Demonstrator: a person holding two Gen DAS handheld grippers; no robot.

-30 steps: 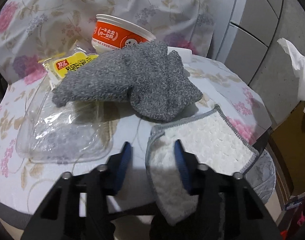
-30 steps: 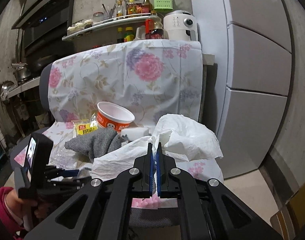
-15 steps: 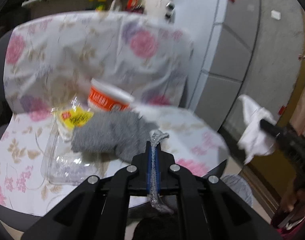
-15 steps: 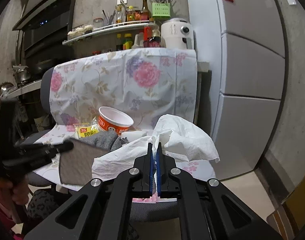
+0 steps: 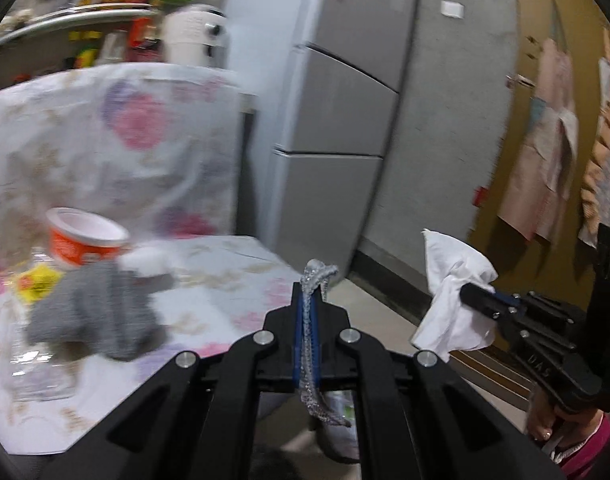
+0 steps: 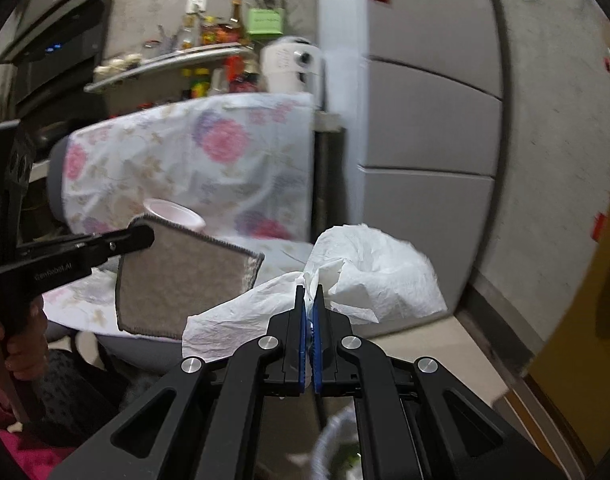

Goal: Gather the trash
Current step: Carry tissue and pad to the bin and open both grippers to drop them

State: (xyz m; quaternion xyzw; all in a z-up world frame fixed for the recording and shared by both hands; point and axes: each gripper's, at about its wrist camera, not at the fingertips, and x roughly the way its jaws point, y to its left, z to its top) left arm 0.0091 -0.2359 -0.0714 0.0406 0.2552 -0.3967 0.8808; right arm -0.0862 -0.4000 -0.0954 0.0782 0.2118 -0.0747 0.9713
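While both grippers are off the chair, each one carries something. The left gripper [image 5: 308, 320] is clamped on a grey cloth [image 6: 185, 280], pinching one edge so the cloth hangs flat below and to the right of its fingers in the right wrist view. The right gripper [image 6: 309, 312] is clenched on a white bag [image 6: 345, 276], holding the crumpled plastic near its gathered top; the rest billows out ahead of the jaws.

Take the bag as the landmark. The cloth hangs just left of the bag, near it but not touching as far as I can tell, and at about the same height. In the left wrist view the bag [image 5: 453, 296] sits to the right of the left gripper. So the coming move likely turns on this: the cloth has to travel rightward toward the bag, and the left gripper is the one bringing it.

I cannot tell whether the bag's mouth is open, or which way it faces.

Behind and left of the bag, on the chair's flowered cover [image 5: 209, 272], more things remain: an orange cup [image 5: 85, 238], a grey sock [image 5: 93, 312], a yellow wrapper [image 5: 35, 282].
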